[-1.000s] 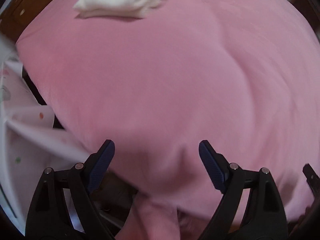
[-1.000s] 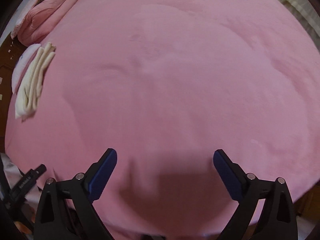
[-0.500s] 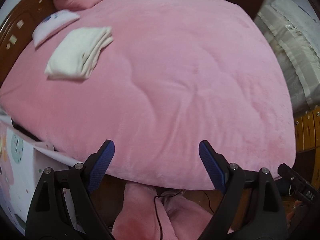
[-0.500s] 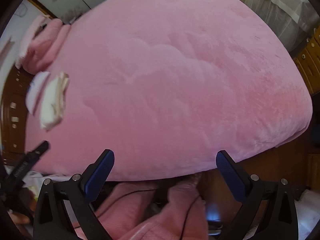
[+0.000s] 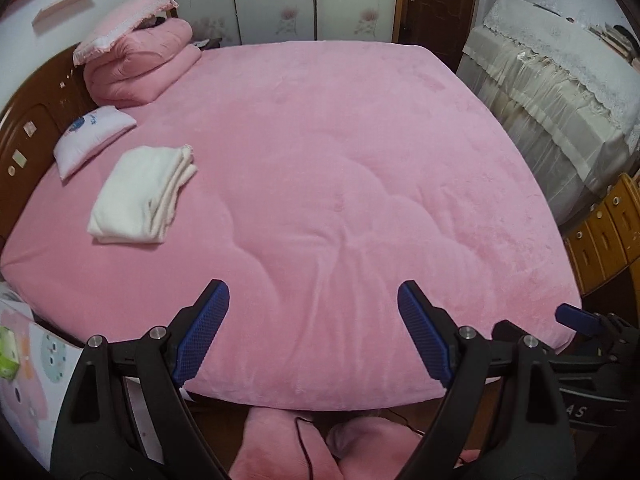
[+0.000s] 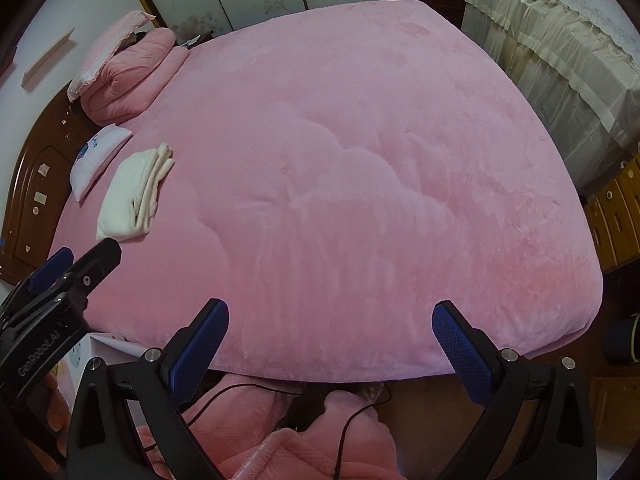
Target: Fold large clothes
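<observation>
Nearest the cameras, both grippers hang over the foot of the bed with jaws spread wide and nothing between them: the left gripper (image 5: 313, 332) and the right gripper (image 6: 332, 346), side by side, each showing at the edge of the other's view. Below them, off the bed edge, lies pink fabric (image 6: 280, 448), possibly the person's clothing, crossed by a thin black cable (image 6: 348, 432). Beyond the fingertips the pink bedspread (image 5: 340, 168) covers the whole bed, lightly creased. On its left side rests a folded white garment (image 5: 140, 196), near a small white pillow (image 5: 92, 138). Farther back, by the wooden headboard (image 5: 28, 120), sits a folded pink quilt (image 5: 140, 68).
</observation>
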A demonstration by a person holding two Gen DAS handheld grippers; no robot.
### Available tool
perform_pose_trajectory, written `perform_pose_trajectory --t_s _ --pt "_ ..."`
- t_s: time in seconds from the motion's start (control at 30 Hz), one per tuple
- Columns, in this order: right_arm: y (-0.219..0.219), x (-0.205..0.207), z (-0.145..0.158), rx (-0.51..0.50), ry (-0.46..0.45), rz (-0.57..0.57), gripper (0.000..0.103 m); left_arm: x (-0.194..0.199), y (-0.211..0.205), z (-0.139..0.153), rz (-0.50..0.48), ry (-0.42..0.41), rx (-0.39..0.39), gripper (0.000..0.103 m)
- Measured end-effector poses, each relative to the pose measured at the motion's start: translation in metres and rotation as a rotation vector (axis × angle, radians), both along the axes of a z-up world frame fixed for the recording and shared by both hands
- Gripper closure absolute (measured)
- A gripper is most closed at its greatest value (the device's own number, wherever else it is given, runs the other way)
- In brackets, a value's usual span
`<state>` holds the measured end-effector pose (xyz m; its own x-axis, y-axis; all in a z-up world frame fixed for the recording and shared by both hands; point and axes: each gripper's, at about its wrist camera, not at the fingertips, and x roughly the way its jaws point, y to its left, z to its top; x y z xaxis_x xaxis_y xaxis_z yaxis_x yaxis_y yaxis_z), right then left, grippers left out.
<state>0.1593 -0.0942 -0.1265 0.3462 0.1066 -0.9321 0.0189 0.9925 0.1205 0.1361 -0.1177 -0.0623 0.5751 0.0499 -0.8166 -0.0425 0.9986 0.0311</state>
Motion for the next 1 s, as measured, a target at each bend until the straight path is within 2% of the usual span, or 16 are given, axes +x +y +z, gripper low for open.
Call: perform_pose_trajectory --t_s 0.2,0.4,0.67,0.73,0.77,1.0 --pt "0.011 0.003 0.018 -0.059 -0.063 0.036 0.000 -0.006 0.003 -0.011 0.037 0.033 -0.025 0.018" --pt "0.017 -0.008 0.033 -0.091 -0.111 0.057 0.000 -0.007 0.028 -0.040 0.108 0.069 -0.060 0.018" --pt "0.021 -0.007 0.030 -0.083 -0.097 0.068 0.000 -0.009 0.043 -0.058 0.150 0.087 -0.073 0.012" --pt "0.022 -0.006 0.030 -0.082 -0.096 0.077 0.000 -0.009 0.042 -0.058 0.147 0.083 -0.069 0.007" --pt "0.023 -0.005 0.030 -0.081 -0.096 0.079 0.000 -0.009 0.041 -0.060 0.146 0.084 -0.066 0.000" --pt "0.022 -0.001 0.027 -0.084 -0.075 0.096 0.000 -0.005 0.040 -0.061 0.137 0.095 -0.060 0.000"
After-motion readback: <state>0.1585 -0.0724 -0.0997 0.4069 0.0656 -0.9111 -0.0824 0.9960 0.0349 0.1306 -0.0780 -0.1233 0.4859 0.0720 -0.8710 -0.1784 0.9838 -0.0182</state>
